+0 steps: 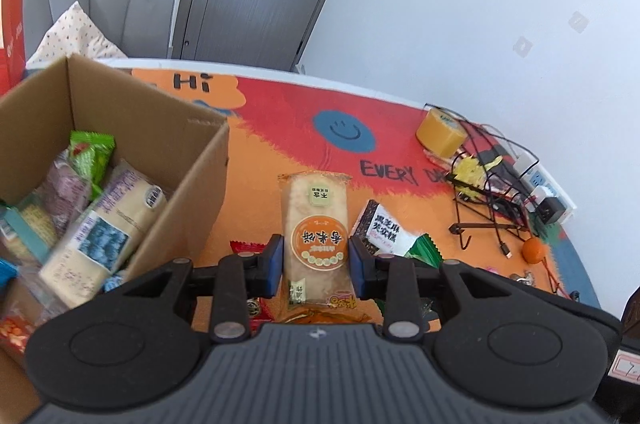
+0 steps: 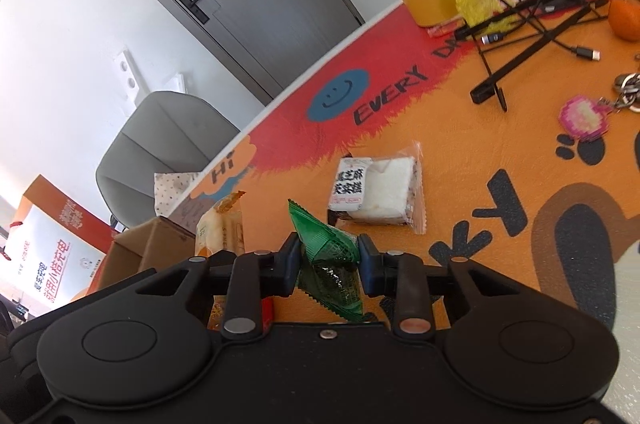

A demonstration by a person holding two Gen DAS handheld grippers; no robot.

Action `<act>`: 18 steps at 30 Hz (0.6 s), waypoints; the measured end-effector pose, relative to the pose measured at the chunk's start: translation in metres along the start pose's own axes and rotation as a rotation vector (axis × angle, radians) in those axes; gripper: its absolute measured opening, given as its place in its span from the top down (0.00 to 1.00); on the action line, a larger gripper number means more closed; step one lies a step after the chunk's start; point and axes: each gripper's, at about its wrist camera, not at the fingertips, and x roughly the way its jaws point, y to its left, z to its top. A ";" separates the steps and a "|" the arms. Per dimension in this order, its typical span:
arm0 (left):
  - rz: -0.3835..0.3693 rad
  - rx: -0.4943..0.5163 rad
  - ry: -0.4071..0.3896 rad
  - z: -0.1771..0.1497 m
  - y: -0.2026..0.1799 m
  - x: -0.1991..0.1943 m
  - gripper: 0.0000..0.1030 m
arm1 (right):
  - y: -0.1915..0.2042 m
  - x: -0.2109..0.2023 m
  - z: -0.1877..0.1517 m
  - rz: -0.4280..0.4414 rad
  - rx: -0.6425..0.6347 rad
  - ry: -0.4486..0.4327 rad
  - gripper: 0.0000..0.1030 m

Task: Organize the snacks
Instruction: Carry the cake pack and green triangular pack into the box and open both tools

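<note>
We've got a long clear-wrapped rice cracker pack [image 1: 316, 240] with an orange round label clamped lengthwise, up off the mat. A small green foil packet [image 2: 330, 264] is pinched too, crumpled. A white sandwich cake [image 2: 378, 191] lies flat on the mat. The cardboard box [image 1: 152, 127] is already stuffed with packets.

Cardboard box [image 1: 152, 143] sits at the table's [image 1: 280, 111] left, snack packets piled inside it. Rice cracker pack [image 1: 316, 236] lies between the left gripper's [image 1: 316, 266] pads, right of the box; sandwich pack [image 2: 376, 189] rests just right of that. Tape roll [image 1: 440, 133], wire stand [image 1: 488, 195] and orange [image 1: 534, 251] cluster far right (power strip [image 1: 544, 183] behind them).
</note>
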 end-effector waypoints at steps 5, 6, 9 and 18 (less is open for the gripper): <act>0.000 -0.003 -0.029 0.003 0.005 -0.019 0.68 | 0.012 -0.013 0.000 0.040 0.006 -0.008 0.70; -0.002 -0.002 -0.034 0.004 0.006 -0.022 0.68 | 0.015 -0.016 -0.001 0.045 0.003 -0.013 0.70; -0.003 0.001 -0.051 0.006 0.010 -0.034 0.68 | 0.024 -0.020 -0.003 0.066 -0.003 -0.018 0.70; 0.003 -0.019 -0.090 0.014 0.031 -0.065 0.68 | 0.053 -0.025 -0.009 0.123 -0.046 -0.024 0.70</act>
